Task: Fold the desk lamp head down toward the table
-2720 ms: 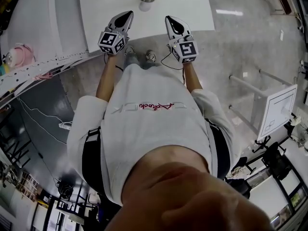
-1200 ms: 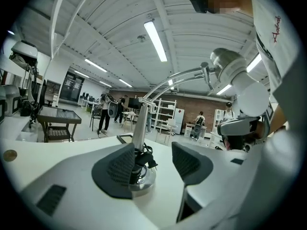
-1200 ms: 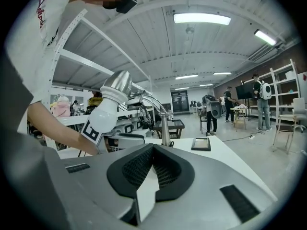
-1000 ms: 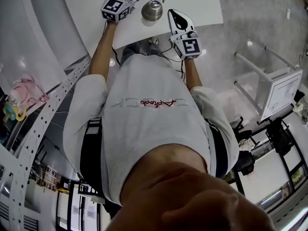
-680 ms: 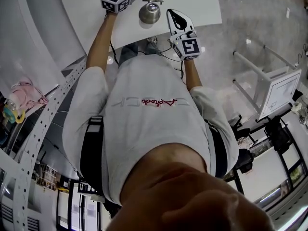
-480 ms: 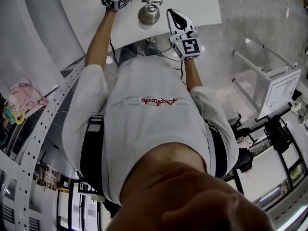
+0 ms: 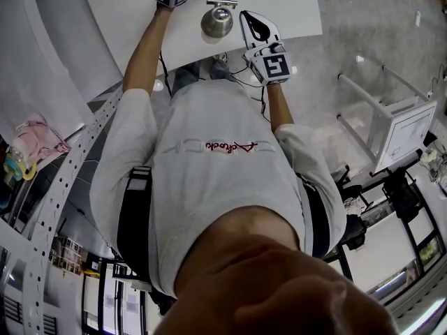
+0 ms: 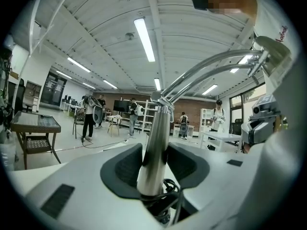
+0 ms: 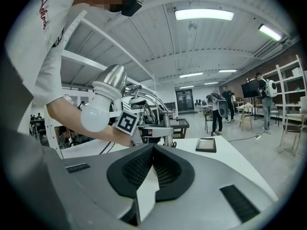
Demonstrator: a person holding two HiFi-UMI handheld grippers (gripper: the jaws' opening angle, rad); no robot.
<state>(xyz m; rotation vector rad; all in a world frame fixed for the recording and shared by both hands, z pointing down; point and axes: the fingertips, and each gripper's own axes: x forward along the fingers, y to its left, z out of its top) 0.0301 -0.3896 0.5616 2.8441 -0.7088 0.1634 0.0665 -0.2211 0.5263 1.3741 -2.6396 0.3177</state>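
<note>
Standing between the jaws of the left gripper [image 8: 154, 157] is the upright chrome post [image 8: 159, 123] of a polished chrome desk lamp. The jaws have just been closing on it, and the dark ribbed pads [image 8: 125, 166] now lie against the post on both sides with no gap showing in the left gripper view. A black cable [image 8: 169, 189] coils at the foot of the post, right at the root of the jaws. From the top of the post, twin chrome arms [image 8: 211, 68] arch upward and to the right, ending at the bell-shaped chrome lamp head [image 7: 217, 21]. In the head view the lamp head sits above the near edge of the white table [image 7: 293, 2], between the two grippers. The right gripper view shows it raised well off the table, its shade tilted and a round white bulb [image 9: 93, 118] pointing down and to the left. The right gripper [image 7: 253, 23] hangs just to the right of the lamp head, apart from it, with its jaws pressed together and nothing between them. Its marker cube [image 7: 274, 67] faces the person. A flat, dark-framed panel [image 9: 206, 144] lies on the table beyond the right gripper.
</note>
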